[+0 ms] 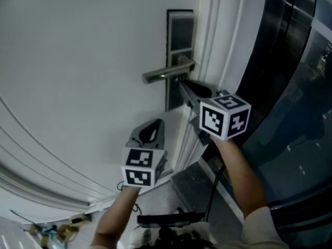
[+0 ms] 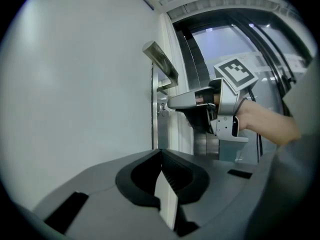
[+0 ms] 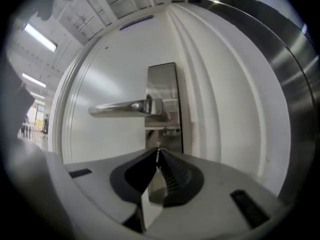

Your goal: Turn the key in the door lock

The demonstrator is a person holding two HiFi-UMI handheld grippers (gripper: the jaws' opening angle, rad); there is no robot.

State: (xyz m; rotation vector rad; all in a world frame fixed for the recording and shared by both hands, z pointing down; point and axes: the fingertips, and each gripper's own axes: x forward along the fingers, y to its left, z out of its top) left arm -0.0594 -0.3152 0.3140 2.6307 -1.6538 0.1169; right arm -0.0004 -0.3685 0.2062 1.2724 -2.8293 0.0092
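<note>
Two grippers, one in each hand. Nearest, the left gripper (image 2: 160, 154) hangs before the door (image 1: 78, 61), its fingers together on nothing. The right gripper (image 1: 182, 84) reaches level to the one lock plate (image 1: 179, 56), just under the single lever handle (image 1: 166, 74). Its fingers are clamped on the one key (image 3: 158, 148), a mere sliver at their tips in the lock. Beyond are a white door frame (image 1: 218, 35) and a dark glass wall (image 1: 290, 113) on the right.
</note>
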